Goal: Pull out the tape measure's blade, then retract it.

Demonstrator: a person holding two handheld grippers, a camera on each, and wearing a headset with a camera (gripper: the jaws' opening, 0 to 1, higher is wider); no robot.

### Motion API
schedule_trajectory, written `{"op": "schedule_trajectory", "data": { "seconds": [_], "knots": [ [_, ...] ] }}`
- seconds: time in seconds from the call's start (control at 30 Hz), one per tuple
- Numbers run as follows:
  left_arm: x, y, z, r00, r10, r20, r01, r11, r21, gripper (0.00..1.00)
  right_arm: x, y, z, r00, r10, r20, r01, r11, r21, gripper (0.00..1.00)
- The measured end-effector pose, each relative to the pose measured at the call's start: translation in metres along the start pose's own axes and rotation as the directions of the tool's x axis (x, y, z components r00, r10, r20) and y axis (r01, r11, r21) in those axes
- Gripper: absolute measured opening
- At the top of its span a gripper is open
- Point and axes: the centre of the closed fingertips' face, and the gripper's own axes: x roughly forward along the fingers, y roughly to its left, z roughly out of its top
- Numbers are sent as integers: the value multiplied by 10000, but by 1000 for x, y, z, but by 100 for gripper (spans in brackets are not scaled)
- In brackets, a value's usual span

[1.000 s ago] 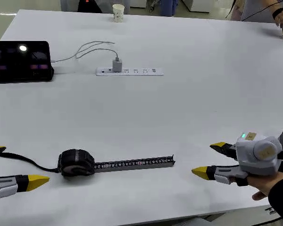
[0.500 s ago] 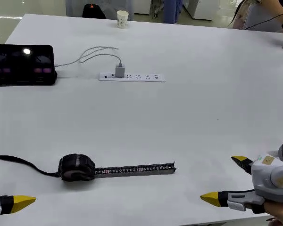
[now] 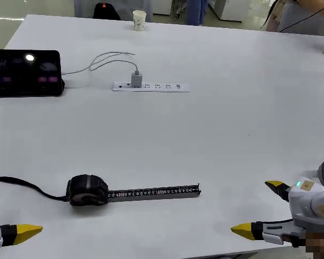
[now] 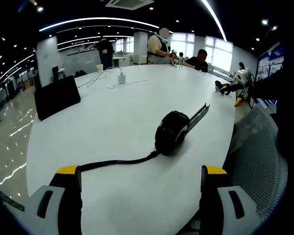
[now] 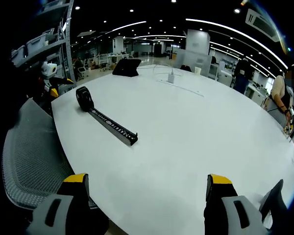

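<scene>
At the near left edge of the white table point(image 3: 216, 124), the left gripper point(image 4: 141, 171) has its yellow-tipped jaws spread wide and holds nothing. In the head view one of its tips lies low over the near edge, well short of the tape measure. A black strap point(image 3: 27, 185) snakes across the table from the far side of that gripper to the case. In the left gripper view it runs from between the jaws up to the case.

Far back on the left, a dark tablet point(image 3: 24, 73) lies flat with a light reflected in its screen.

The tape measure point(image 3: 87, 190) sits on the near part of the table, left of centre, a round black case resting on the surface. Its blade point(image 3: 154, 191) is drawn out to the right and lies flat on the table, black with pale markings. Its end is free, and neither gripper touches it.

Further back, a grey cable point(image 3: 105, 58) loops from the tablet to a charger point(image 3: 136, 80) plugged into the left end of a white power strip point(image 3: 150, 86). A paper cup point(image 3: 139, 20) stands near the far edge.

At the near right, the right gripper point(image 3: 256, 208) is wide open and empty, its tips pointing left toward the blade's end but well apart from it.
</scene>
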Motion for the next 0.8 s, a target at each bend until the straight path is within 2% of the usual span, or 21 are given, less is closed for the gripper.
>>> {"op": "schedule_trajectory", "data": {
  "seconds": [0.23, 0.4, 0.53, 0.73, 0.8],
  "knots": [
    [-1, -4, 1, 9997, -163, 178, 168, 9994, -300, 99, 1, 1, 1, 10000, 47, 31, -47, 10000, -41, 99],
    [0, -8, 3, 9992, -337, 200, 341, 9991, -245, 99, 0, 1, 3, 10000, 69, 64, -68, 9999, -120, 99],
    [0, -10, 2, 9993, -345, 136, 347, 9993, -142, 99, 0, 0, 1, 10000, -69, -50, 68, 9999, -85, 99],
    [-1, -12, 2, 9993, -374, 32, 374, 9993, -62, 99, 0, 4, -1, 9999, 49, -107, -52, 9997, -252, 99],
    [-1, -12, -1, 9993, -341, -174, 342, 9994, 66, 99, 0, 4, 0, 10000, 45, -79, -47, 9997, -242, 99]
  ]
}}
